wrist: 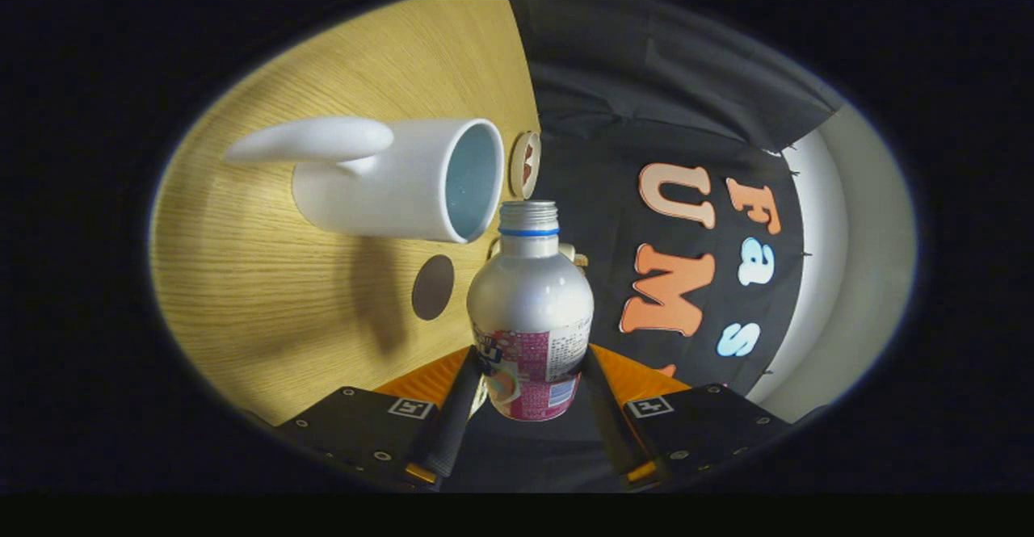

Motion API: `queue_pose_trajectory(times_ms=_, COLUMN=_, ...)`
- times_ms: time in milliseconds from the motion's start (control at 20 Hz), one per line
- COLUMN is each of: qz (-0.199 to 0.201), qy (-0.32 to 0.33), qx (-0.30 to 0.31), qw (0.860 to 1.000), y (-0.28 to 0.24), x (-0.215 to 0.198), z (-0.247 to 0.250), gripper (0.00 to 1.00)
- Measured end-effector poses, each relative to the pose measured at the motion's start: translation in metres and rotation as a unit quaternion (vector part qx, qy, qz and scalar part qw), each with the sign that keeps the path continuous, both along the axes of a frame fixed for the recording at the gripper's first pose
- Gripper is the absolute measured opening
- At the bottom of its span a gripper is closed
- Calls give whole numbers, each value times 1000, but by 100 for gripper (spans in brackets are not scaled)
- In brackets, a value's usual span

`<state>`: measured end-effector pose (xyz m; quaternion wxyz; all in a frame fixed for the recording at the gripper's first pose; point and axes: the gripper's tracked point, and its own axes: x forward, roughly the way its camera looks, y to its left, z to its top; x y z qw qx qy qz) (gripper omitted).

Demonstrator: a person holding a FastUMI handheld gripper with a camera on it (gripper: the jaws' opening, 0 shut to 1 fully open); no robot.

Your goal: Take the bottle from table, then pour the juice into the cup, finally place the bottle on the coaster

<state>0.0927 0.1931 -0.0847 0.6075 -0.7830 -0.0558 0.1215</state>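
Clenched on the bottle [529, 311], the hand-held gripper [529, 396] has both fingers pressing the labelled lower body from either side. That silver bottle, with its blue neck ring, is tipped so its open mouth sits just beside the rim of the white cup [388, 178]. Near the cup's rim lies a round coaster [524, 165] on the wooden table [242, 295], with a dark round spot [432, 287] below the cup

Nothing legible here: the bottle [529, 311], clamped between the gripper [529, 383] fingers, carries a pink-and-white label whose print is too small and blurred to read, and the square coded markers at five and seven o'clock bear no words.
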Motion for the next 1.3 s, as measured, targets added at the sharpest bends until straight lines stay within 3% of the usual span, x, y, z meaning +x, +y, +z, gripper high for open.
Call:
queue_pose_trajectory(times_ms=600, qz=6, qy=-19, qx=-58, qw=998, y=7, x=-1, z=19, gripper=71)
queue_pose_trajectory(times_ms=1300, qz=6, qy=-32, qx=-84, qw=996, y=5, x=1, z=34, gripper=71)
